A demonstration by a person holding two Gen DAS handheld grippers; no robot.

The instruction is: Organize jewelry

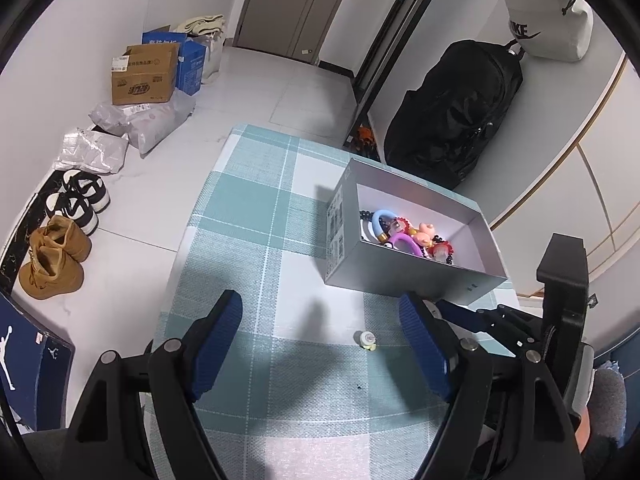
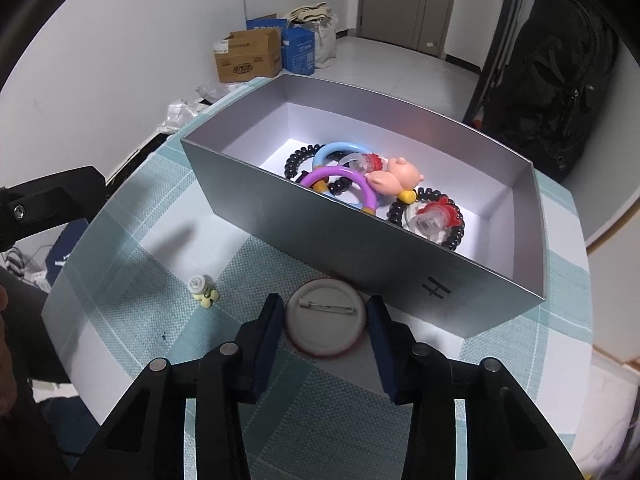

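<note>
While bracelets (image 2: 340,176) already sit inside grey box (image 2: 360,248), right gripper (image 2: 326,322) jaws flank pin badge (image 2: 325,320) just before box, contact unclear; small charm (image 2: 204,290) near box left; left gripper (image 1: 320,340) jaws apart, empty.

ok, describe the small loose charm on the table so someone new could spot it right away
Start at the checked teal-and-white tablecloth and find the open silver cardboard box holding rings and beads. On the bare cloth in front of the box lies a round white pin badge, back side up; beside it sits the tiny pale-yellow charm with a white cap. It is far smaller than the badge.
</note>
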